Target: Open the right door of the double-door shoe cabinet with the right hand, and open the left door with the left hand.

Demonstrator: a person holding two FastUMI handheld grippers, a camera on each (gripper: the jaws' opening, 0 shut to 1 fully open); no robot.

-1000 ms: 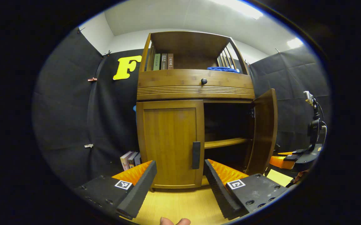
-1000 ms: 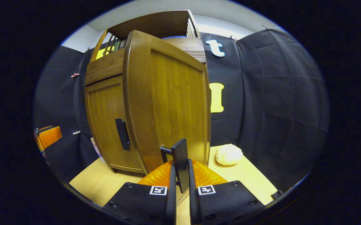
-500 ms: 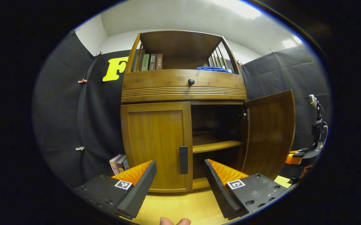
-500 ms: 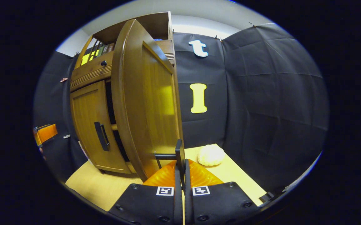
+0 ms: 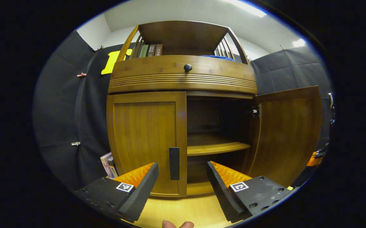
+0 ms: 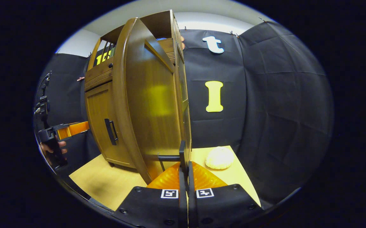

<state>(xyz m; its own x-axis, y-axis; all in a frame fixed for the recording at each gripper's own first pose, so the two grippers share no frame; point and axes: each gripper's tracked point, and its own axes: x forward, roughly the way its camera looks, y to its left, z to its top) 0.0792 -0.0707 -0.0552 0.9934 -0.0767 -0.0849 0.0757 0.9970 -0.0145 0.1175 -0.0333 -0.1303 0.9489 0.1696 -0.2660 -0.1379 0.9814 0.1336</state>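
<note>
brown cabinet — black handle, blue cloth

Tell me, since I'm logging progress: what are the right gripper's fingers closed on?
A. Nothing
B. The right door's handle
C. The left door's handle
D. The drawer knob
B: in the right gripper view the right gripper pinches the right door's handle, with the right door swung open.

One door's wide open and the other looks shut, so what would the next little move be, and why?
Probably ease the left gripper forward and close it on the left door's handle. Its fingers are spread open with the handle between and beyond them, the left door is shut, and the right gripper holds the right door wide open.
</note>
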